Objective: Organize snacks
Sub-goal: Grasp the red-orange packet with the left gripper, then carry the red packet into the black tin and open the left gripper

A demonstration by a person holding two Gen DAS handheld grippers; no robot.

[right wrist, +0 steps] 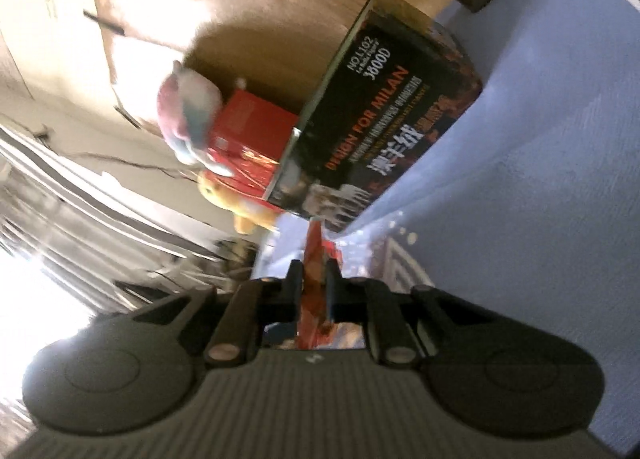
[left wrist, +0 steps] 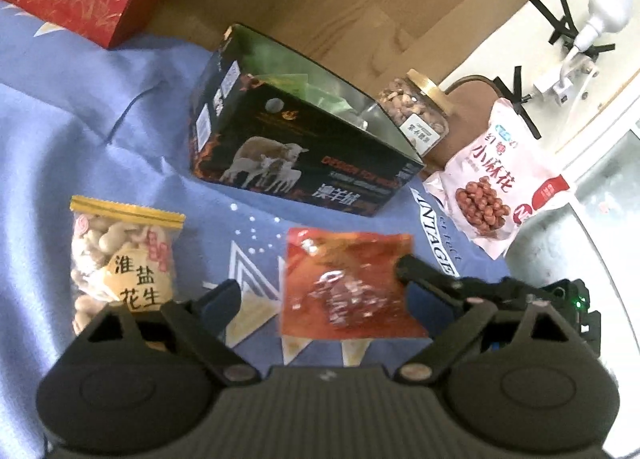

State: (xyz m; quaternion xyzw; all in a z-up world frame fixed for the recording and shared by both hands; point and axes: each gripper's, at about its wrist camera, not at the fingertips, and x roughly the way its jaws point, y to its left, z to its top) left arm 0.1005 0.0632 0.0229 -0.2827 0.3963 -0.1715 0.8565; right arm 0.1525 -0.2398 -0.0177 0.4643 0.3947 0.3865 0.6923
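A: Which step is this?

B: A pick-up, I'd say. The right gripper point(right wrist: 311, 279) has its jaws pinched nearly together on the edge of the orange-red snack packet point(left wrist: 346, 279), which sits on the blue sheet point(left wrist: 100, 131) just in front of the black box point(left wrist: 296, 147).

A: And the left gripper point(left wrist: 318, 279)?

B: Spread wide, one finger either side of that packet, pads not pressing on it. It holds nothing.

A: Where does the packet go?

B: Most likely into the black box, which stands open with green packets point(left wrist: 320, 99) already inside. The next move calls for lifting it clear of the sheet and over the near wall before letting go.

A: What else waits?

B: The peanut bag point(left wrist: 120, 259) to the left, the pink twist-snack bag point(left wrist: 492, 195) to the right, and the nut jar point(left wrist: 416, 107) behind the box.

A: Anything unclear?

B: The right view is rolled and blurred, so the packet shows edge-on only. How deep the box is filled stays hidden, and the peanut bag's lower part is cut off by the left gripper
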